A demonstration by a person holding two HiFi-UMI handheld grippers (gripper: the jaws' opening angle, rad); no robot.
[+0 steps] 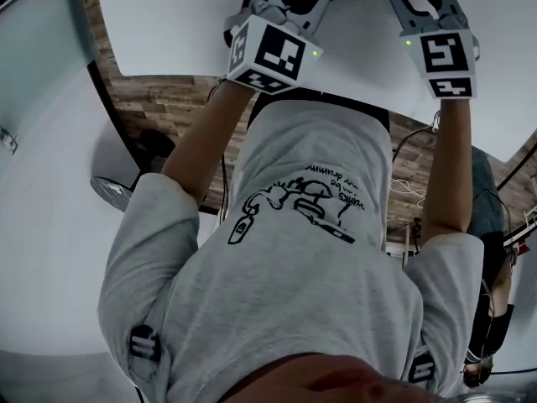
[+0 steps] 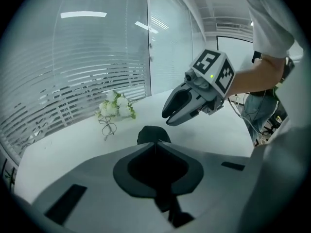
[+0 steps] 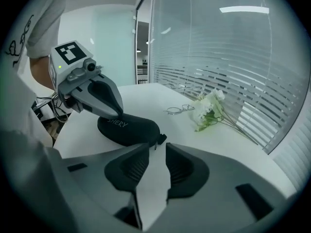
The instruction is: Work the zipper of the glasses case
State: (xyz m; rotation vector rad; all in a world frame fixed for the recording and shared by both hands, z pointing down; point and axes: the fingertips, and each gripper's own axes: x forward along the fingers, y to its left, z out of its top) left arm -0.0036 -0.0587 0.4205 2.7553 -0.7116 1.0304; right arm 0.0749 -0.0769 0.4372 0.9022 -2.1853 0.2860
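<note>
The white table (image 3: 160, 93) spreads wide from the glasses case (image 3: 129, 127) toward the flowers (image 3: 209, 108); its edge runs close on the case's other side. Your left gripper (image 2: 155, 142), jaws together, hangs over the case. Your right gripper (image 3: 156, 152), jaws apart and empty, faces the case's zipper end.

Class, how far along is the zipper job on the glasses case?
Done: nothing visibly; the glasses case lies closed on the table. In hand: left claw, shut, is at the case; right claw, open and empty, faces its zip tab. Left: grip that tab and run it.
</note>
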